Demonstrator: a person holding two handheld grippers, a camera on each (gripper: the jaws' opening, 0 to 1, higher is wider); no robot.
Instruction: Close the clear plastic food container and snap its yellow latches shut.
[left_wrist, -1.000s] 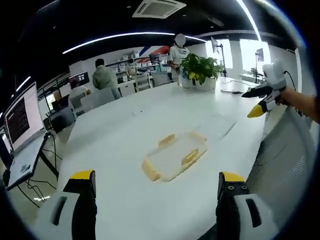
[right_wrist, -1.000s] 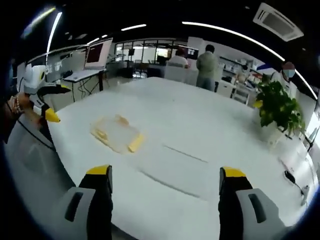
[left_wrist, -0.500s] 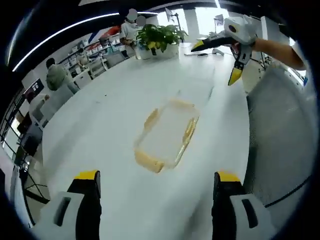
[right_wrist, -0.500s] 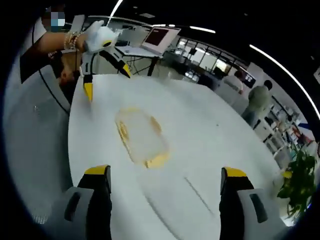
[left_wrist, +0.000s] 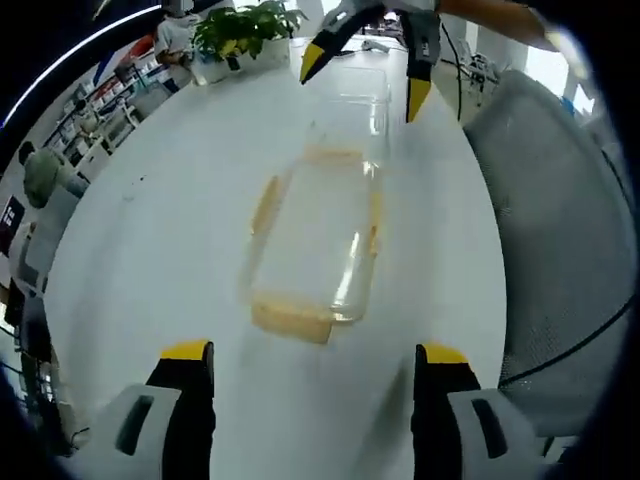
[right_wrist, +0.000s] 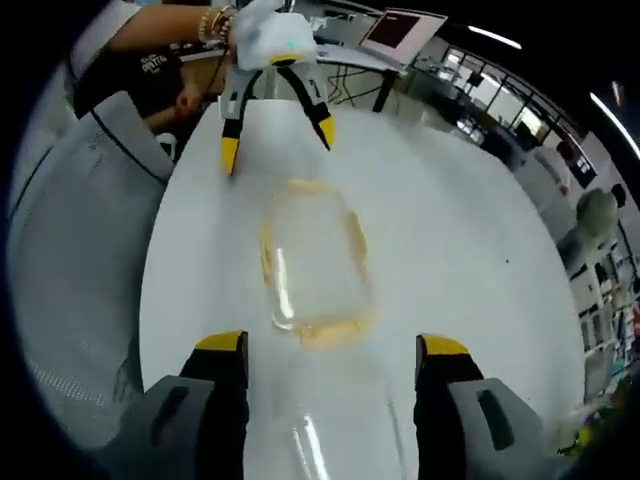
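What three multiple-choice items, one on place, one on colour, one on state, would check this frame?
1. Where does the clear container sit?
A. on the white table
B. on the grey chair
C. in a gripper's jaws

2. What colour are the container's latches?
A. blue
B. yellow
C. red

3. How do the jaws of the left hand-held gripper and the right hand-held gripper stand?
A. both shut
B. one shut
C. both open

Answers: 1 A, it rests flat on the tabletop; 2 B, yellow tabs line its edges; 3 C, each pair stands wide apart, holding nothing.
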